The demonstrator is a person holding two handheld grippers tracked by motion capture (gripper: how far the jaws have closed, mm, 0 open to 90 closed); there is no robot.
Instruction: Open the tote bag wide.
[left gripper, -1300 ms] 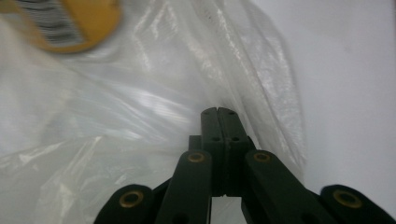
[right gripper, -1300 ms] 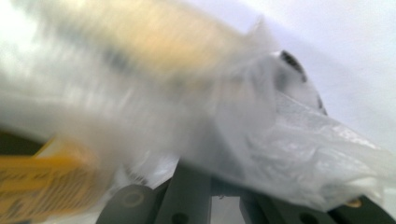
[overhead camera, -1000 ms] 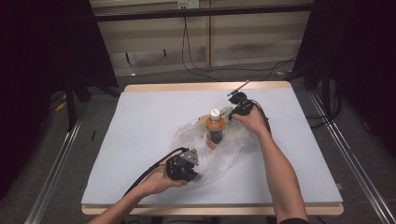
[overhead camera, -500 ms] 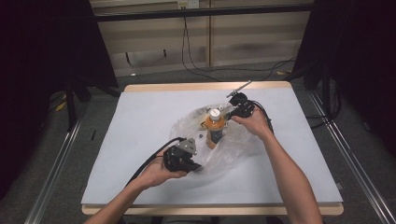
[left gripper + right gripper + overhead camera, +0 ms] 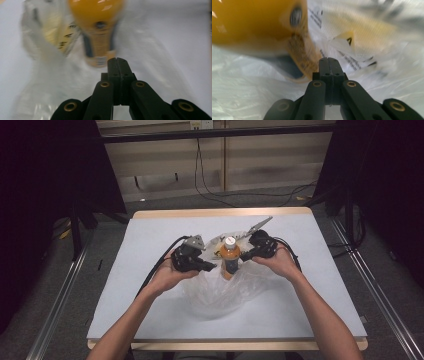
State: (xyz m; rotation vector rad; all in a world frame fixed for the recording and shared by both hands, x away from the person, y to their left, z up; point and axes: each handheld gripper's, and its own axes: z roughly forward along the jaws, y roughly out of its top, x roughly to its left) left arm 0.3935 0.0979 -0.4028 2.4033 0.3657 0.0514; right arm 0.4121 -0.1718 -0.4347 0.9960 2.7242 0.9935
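Both claws, left (image 5: 116,60) & right (image 5: 328,59), pressed together beside orange bottle (image 5: 230,258) in plastic bag (image 5: 220,292).

bottle (image 5: 230,259) is showing orange contents, with a white cap and a darker band of label lower down; in the left gripper view the label (image 5: 99,47) is reading as dark blue edges around fine striped print, with a pale patch at its foot. plastic bag (image 5: 220,290) is showing clear to milky white, carrying a yellowish panel (image 5: 362,30) with black print. table surface (image 5: 150,245) is reading pale grey-white, edged in light wood. left gripper (image 5: 212,266) and right gripper (image 5: 243,254) are both showing black; brass-coloured rivets are dotting the jaw arms. a grey plate is topping each gripper.
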